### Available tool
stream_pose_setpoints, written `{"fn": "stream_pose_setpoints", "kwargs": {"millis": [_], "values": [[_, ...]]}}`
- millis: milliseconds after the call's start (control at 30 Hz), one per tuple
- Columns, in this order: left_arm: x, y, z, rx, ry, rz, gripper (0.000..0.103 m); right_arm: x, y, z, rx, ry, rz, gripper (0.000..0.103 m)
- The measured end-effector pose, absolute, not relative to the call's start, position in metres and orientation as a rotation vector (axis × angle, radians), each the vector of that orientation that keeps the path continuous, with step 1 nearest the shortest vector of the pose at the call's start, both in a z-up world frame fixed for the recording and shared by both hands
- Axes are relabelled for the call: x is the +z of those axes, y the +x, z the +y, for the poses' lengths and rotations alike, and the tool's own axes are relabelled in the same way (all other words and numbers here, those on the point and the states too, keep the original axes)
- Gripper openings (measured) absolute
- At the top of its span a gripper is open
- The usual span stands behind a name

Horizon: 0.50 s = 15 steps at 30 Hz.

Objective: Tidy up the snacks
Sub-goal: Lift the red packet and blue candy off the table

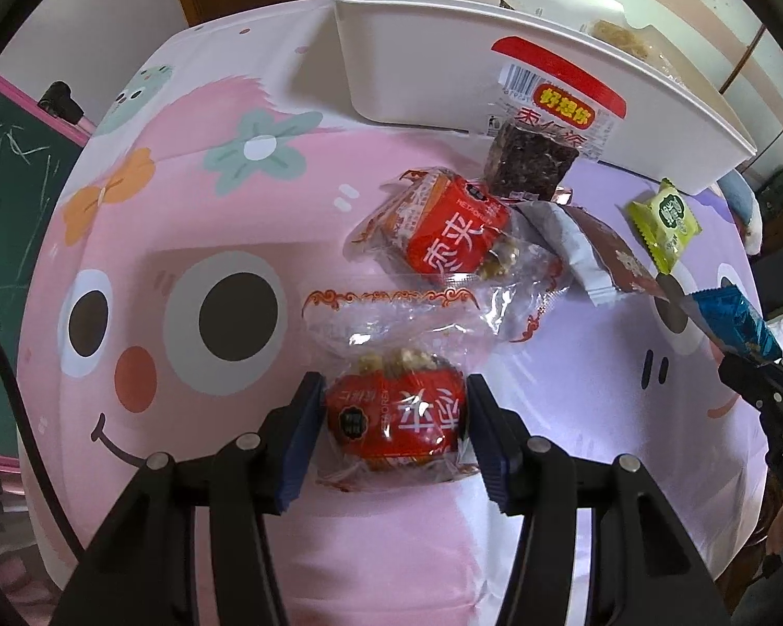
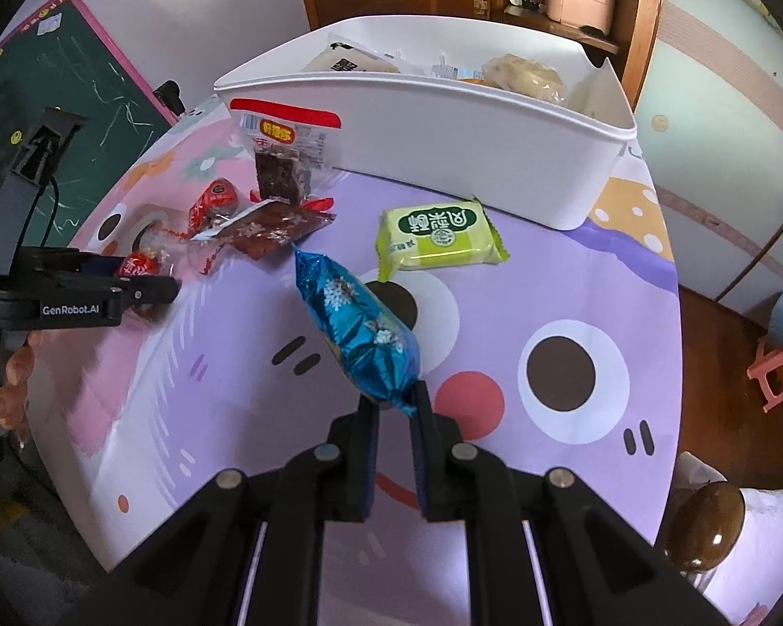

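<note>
**Two snacks gripped, five loose before the bin**

Two grippers over a round table (image 2: 574, 281) with a pink and lilac cartoon cloth. Nearest in the left wrist view: left gripper (image 1: 394, 435) clamped on a red date-and-walnut pack (image 1: 394, 420), blue pads pressed against both sides, clear wrapper end fanned out on the cloth just beyond. Nearest in the right wrist view: right gripper (image 2: 396, 407) pinched almost closed on the crimped end of a blue foil snack (image 2: 357, 323), held clear of the cloth and pointing away toward the far side.

Farther out, a second red date-and-walnut pack (image 1: 443, 227) flat on the pink half, just beyond the gripped one's wrapper. Touching it on the right, a brown snowflake wrapper (image 1: 608, 255), partly overlapped by a grey-white packet (image 1: 574, 245). Right of those and apart, alone on the lilac half, a green pastry pack (image 2: 436, 237), close to the bin's near wall.

Beyond the red pack, a dark date bar in a clear wrapper (image 1: 530, 161) with a red-and-white top, propped against the near wall of a white bin (image 2: 470, 141). At the far edge of the table, that bin, already holding several pale wrapped snacks, hard to tell apart.

Off the table to the left, a green chalkboard (image 2: 73, 99) with a pink frame.
</note>
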<state>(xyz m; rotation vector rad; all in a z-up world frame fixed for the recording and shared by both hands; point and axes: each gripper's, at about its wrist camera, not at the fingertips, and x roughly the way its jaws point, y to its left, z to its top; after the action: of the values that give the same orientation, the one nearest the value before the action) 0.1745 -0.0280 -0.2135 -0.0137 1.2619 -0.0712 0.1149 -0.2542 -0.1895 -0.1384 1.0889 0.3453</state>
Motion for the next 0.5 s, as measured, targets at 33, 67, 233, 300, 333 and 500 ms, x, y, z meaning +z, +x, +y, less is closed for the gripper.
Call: {"fn": "stream_pose_setpoints", "kwargs": {"millis": [33,67,233,300,333,500], "values": [[-0.213,0.174,-0.028,-0.075,-0.017,1.260,0.053,-0.190,0.114,-0.252,0.345,-0.140,1.089,0.011],[-0.213,0.174,-0.028,-0.077,-0.018,1.259,0.053,-0.190,0.114,-0.251,0.345,-0.140,1.091,0.011],[-0.214,0.173,-0.027,-0.087,-0.016,1.252,0.053,-0.189,0.111,-0.243,0.349,-0.149,1.086,0.011],[-0.214,0.173,-0.027,-0.089,-0.017,1.251,0.053,-0.188,0.110,-0.241,0.353,-0.145,1.080,0.011],[-0.214,0.173,-0.026,-0.089,-0.019,1.250,0.053,-0.187,0.110,-0.241,0.353,-0.142,1.077,0.011],[-0.213,0.174,-0.026,-0.086,-0.019,1.253,0.053,-0.183,0.109,-0.238,0.362,-0.133,1.067,0.011]]}}
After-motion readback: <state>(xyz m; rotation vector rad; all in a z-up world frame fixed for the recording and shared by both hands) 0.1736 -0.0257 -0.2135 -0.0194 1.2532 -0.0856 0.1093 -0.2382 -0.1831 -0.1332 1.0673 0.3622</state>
